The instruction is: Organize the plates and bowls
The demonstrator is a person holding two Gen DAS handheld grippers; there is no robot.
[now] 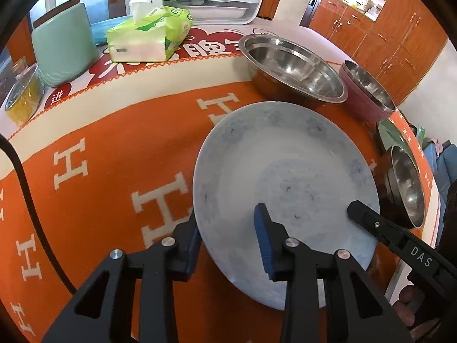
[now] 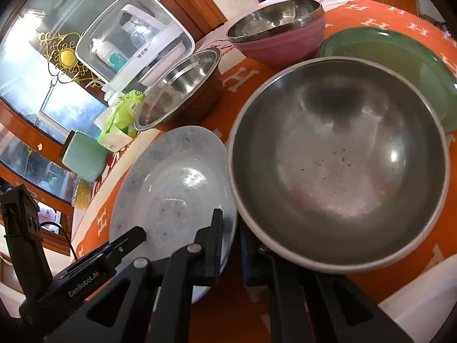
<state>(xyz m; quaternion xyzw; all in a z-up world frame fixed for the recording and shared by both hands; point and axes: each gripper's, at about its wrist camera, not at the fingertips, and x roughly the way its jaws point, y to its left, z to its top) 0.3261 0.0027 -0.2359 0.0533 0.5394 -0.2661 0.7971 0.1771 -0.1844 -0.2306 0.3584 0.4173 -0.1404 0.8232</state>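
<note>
On the orange cloth [image 1: 100, 143], a pale, faintly blue-patterned plate [image 1: 285, 171] lies flat.

Glossy pale-blue glazed ceramic plate [image 1: 285, 171], shiny dented stainless-steel bowl [image 2: 340, 165], matt woven orange cloth table cover [image 1: 114, 148], crinkly green plastic tissue pack [image 1: 151, 34]

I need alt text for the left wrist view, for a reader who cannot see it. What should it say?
The left gripper closes its blue-padded fingers over the near rim of a pale blue patterned plate on an orange cloth with white H letters. Behind the plate stand a steel bowl and a pink bowl; a green tissue pack lies farther back.
</note>
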